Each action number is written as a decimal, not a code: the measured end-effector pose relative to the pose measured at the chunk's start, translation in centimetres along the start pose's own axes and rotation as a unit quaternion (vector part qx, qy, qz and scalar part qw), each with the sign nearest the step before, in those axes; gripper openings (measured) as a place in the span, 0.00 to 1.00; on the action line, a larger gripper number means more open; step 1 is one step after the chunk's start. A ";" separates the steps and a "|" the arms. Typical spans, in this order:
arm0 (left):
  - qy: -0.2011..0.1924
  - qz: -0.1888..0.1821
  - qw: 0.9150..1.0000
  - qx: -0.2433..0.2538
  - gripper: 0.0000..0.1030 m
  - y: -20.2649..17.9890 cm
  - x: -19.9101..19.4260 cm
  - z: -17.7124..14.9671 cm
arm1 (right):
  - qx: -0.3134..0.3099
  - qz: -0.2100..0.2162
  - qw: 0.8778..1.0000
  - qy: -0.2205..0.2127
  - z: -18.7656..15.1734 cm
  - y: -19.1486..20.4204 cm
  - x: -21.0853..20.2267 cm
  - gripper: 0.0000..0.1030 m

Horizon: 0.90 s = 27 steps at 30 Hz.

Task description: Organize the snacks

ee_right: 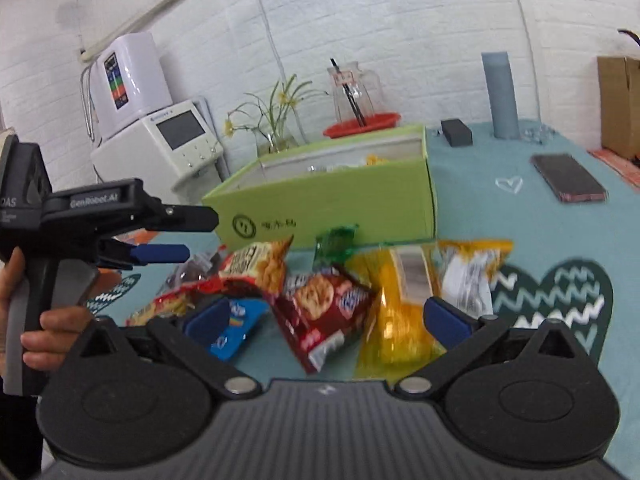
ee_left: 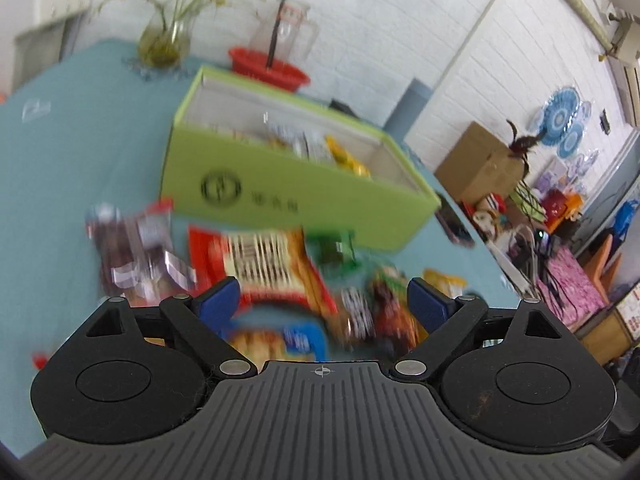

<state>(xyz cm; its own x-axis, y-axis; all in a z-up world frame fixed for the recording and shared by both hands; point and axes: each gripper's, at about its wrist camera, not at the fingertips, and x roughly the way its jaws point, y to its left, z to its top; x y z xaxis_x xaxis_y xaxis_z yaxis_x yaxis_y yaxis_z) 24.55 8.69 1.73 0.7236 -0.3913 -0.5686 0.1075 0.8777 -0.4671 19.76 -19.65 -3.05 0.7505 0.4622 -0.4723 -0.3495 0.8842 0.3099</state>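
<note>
While snack packets [ee_right: 320,300] lie scattered before the green box [ee_right: 328,204], the left gripper [ee_left: 322,302] and right gripper [ee_right: 326,318] hover wide apart, empty.

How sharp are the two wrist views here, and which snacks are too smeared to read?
Left wrist: heavy motion blur; the snack pile and green box logo smear, though the left tool stays crisp. Right wrist: mostly sharp; the red cookie packet reads, the yellow packet is smeared. Both show fisheye bending.
</note>
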 end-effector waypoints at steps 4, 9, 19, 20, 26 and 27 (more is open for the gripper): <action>0.039 -0.010 0.999 -0.005 0.77 -0.6 0.6 -2.1 | 0.028 -0.012 0.999 0.013 -2.3 -0.6 -1.0 1.00; 0.043 -0.027 0.999 0.021 0.77 -3.3 0.4 -2.6 | 0.041 -0.036 0.998 0.003 -3.0 -1.9 -2.0 1.00; 0.061 -0.105 0.990 0.071 0.67 -10.3 4.6 0.2 | -0.007 -0.046 0.999 -0.008 0.1 -2.9 0.0 1.00; 0.067 -0.104 0.989 0.078 0.66 -10.9 5.6 0.4 | -0.005 -0.038 0.999 -0.004 0.2 -3.0 0.4 1.00; 0.149 -0.113 0.982 0.029 0.54 -9.5 11.3 0.6 | -0.006 -0.038 0.999 0.021 0.5 -3.1 2.3 1.00; 0.148 -0.110 0.983 0.026 0.47 -8.8 11.2 0.4 | -0.007 -0.035 0.999 0.023 0.4 -3.2 2.3 1.00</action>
<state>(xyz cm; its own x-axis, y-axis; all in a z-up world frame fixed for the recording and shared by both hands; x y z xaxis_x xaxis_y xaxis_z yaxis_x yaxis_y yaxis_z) 32.00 -3.30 -0.27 0.4503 -0.6295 -0.6333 0.2794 0.7729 -0.5696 22.84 -21.39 -4.77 0.7465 0.4024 -0.5299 -0.3055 0.9148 0.2643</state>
